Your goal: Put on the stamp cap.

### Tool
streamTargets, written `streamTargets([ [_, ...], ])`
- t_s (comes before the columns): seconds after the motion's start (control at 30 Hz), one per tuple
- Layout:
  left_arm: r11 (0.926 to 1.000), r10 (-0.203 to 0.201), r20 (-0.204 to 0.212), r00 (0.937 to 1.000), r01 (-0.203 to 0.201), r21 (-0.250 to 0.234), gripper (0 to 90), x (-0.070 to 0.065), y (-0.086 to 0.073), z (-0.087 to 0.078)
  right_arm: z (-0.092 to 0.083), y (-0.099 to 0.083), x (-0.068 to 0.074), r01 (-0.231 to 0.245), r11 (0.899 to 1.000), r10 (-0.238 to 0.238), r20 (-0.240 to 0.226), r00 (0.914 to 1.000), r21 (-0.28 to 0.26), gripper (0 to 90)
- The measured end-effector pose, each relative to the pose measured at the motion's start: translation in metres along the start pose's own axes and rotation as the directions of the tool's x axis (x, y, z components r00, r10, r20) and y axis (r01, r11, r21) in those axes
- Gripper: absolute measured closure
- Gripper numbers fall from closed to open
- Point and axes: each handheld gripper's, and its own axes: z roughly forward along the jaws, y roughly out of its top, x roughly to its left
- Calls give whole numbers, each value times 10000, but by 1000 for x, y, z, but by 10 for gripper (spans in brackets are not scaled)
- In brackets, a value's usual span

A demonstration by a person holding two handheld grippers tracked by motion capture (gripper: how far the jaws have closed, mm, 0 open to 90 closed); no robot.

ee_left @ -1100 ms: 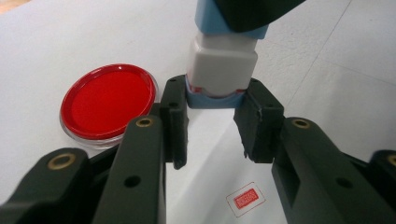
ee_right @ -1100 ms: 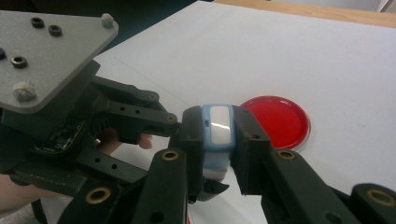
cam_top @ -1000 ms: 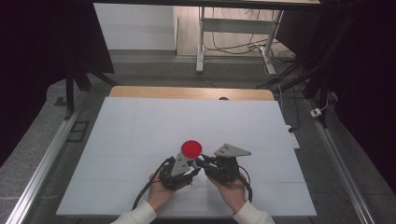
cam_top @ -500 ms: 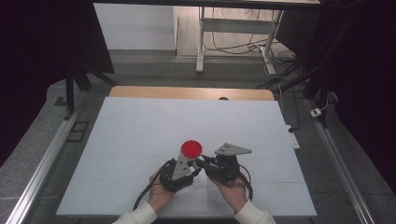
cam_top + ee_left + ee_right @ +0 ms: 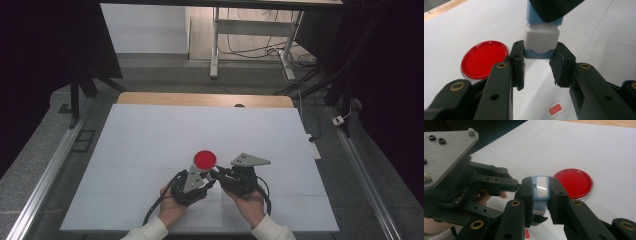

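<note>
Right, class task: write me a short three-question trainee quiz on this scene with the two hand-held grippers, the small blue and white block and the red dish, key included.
1. True or false: the left gripper and the right gripper are both shut on the blue and white block.
2. Which thing lies flat on the white table just beyond the grippers? A) a red dish B) a green cup C) a metal spoon
3. Fill in: in the left gripper view, the red dish lies to the ____ of the block.

Key: 1 true; 2 A; 3 left.
</note>
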Motion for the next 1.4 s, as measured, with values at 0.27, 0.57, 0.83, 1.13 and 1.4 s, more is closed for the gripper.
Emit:
streamTargets([
  [0.27,10000,-59,68,10000,59,42,641,0,-3,3,2,-2,-1,41,10000,-41,11,10000,62,751],
  [0.57,9998,-207,174,9996,206,18,628,2,-4,3,2,-3,-1,63,10000,-63,14,10000,-72,750],
  [0.83,9985,-438,433,9981,423,347,547,3,-5,6,1,-3,-2,82,9998,-81,47,10000,-159,750],
  [1.13,9934,-840,711,9939,779,840,434,13,-9,-3,-1,-3,-5,150,9996,-150,39,9999,-218,750],
  [1.4,9891,-1329,794,9879,1271,743,417,26,-22,-39,-3,-2,-11,138,9997,-135,109,9998,-213,750],
])
